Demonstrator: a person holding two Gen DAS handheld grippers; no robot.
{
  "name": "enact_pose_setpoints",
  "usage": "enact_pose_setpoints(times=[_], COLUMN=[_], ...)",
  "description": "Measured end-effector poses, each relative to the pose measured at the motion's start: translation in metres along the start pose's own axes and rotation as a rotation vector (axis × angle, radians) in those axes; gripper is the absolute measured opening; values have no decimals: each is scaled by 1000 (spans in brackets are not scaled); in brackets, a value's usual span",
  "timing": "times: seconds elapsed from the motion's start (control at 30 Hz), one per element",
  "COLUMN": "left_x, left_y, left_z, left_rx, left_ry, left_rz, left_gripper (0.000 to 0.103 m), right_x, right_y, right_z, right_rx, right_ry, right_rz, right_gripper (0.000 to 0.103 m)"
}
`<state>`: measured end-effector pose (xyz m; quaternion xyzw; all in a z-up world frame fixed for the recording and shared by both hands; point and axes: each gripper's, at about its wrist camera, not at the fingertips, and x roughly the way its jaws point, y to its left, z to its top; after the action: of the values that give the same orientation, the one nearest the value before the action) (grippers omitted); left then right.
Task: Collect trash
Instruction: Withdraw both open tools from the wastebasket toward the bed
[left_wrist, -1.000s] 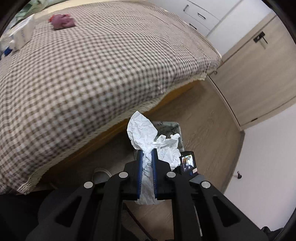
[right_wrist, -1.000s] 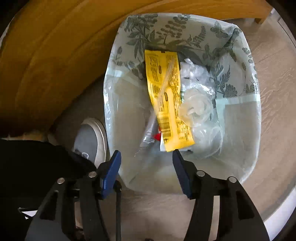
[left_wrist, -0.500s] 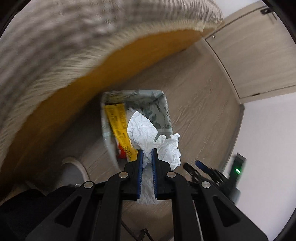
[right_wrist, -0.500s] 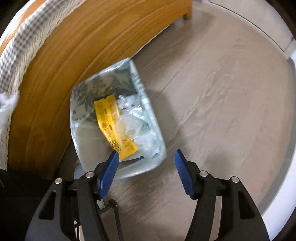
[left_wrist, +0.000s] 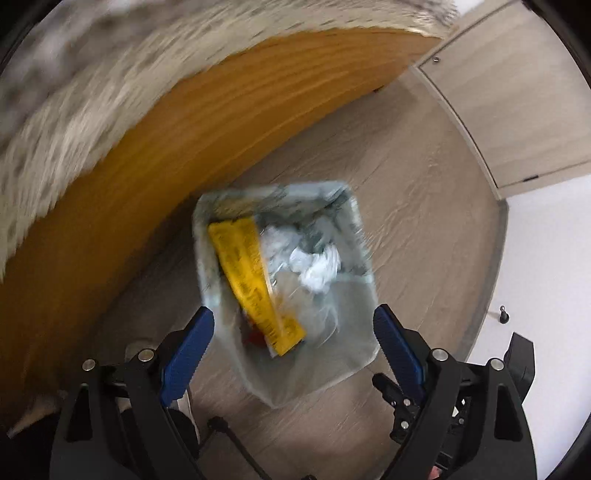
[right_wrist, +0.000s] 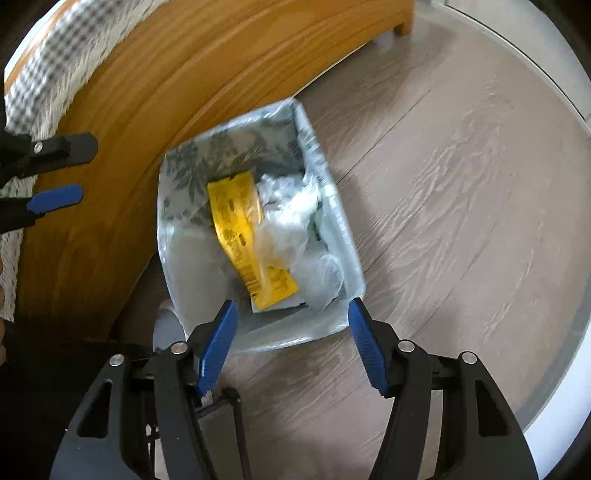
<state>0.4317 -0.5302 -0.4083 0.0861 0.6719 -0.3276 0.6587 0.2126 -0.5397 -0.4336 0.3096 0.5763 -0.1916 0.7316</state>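
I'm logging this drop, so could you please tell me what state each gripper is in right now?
Left gripper: jaws just opened, holding nothing; crumpled tissue lies in the bin.
Right gripper: open, empty.

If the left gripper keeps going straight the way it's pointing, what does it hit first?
Most likely the trash bin: the left gripper, jaws just opened and empty, points down into it. The yellow wrapper or the crumpled tissue inside would come first; blur hides the depth.

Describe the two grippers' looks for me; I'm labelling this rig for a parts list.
Both match. The left hand-held gripper has two matte black angular arms with cut-out slots, silver round pivot bolts, and long blue ribbed pads lining the fingers. The right hand-held gripper has the same build, with a thin black cable below.
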Motion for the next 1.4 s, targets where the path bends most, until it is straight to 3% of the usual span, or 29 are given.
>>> enact_pose_setpoints(times=[0.13,0.27,0.47,0.57,0.7,0.97,1.13,1.4], left_x=[5,-6,-25,-44,-80,-191,-253,-326], left_y=[8,-11,-20,-19,-10,8,49,133], left_z=[-16,-29,-50,-51,-52,-68,-81,-89], left_rx=[-16,103,151,149,55,62,20,-94], left_ry=[54,26,-14,-67,-128,-364,-484,-617], left_rz=[20,80,81,76,25,-10,-10,81], left_gripper=[85,85,85,85,85,85,85,85], right_x=[6,3,-12,-30,-55,-100,-130,-162], right_y=[8,11,11,16,28,76,119,204], right_z=[0,0,4,9,15,27,36,58], right_rx=[5,-7,-12,-29,-61,-130,-202,-316], right_ry=[19,32,19,-14,-62,-176,-249,-356], right_rz=[1,-24,-82,-103,-134,-167,-163,-123], right_gripper=[60,60,60,60,60,60,60,60])
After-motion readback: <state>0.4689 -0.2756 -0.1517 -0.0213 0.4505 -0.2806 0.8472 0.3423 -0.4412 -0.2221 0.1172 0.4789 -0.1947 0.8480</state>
